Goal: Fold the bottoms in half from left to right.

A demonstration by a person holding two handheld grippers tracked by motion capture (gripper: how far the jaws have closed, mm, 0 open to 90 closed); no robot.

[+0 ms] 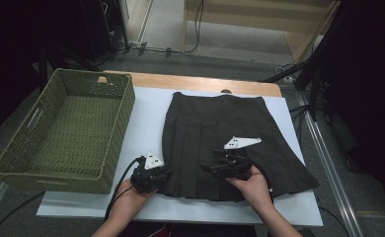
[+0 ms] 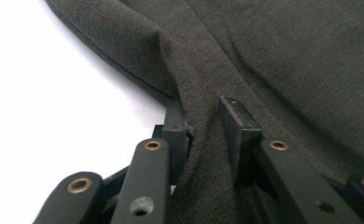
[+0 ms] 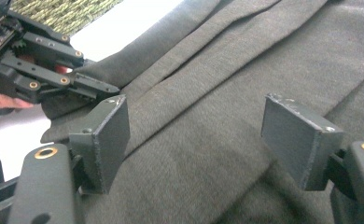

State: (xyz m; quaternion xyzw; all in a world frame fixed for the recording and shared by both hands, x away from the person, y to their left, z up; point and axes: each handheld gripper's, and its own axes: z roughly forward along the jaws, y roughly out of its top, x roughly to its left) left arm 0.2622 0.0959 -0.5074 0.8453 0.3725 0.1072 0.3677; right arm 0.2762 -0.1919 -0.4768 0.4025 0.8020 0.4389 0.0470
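Left gripper (image 2: 203, 121) jaws pinched on a raised fold of the dark skirt (image 2: 264, 56) at its hem edge; fabric bunches up between the two pads, pads pressing it from both sides. White counter (image 2: 40, 116) cover shows just left of the pinch.

Right gripper (image 3: 194, 140) jaws stand wide apart over the skirt (image 3: 208, 93), cloth lying flat below and between them, pads not pressing on it. In the right gripper view the left gripper (image 3: 94, 88) sits farther off at upper left, its tips on the skirt's edge, a bit of the person's hand behind it.

From the high view: left gripper (image 1: 156, 178) at the skirt's near-left hem corner, right gripper (image 1: 220, 168) over the near middle of the skirt (image 1: 220, 128), both held by hands coming in from the bottom edge. Skirt lies spread flat on the white counter (image 1: 146, 113), waist at the far side, pleated hem toward the person.

Green woven basket (image 1: 116, 128) stands at the left end of the counter, just beside the skirt but apart from it, nothing visible inside. Cables trail on the floor beyond the counter.
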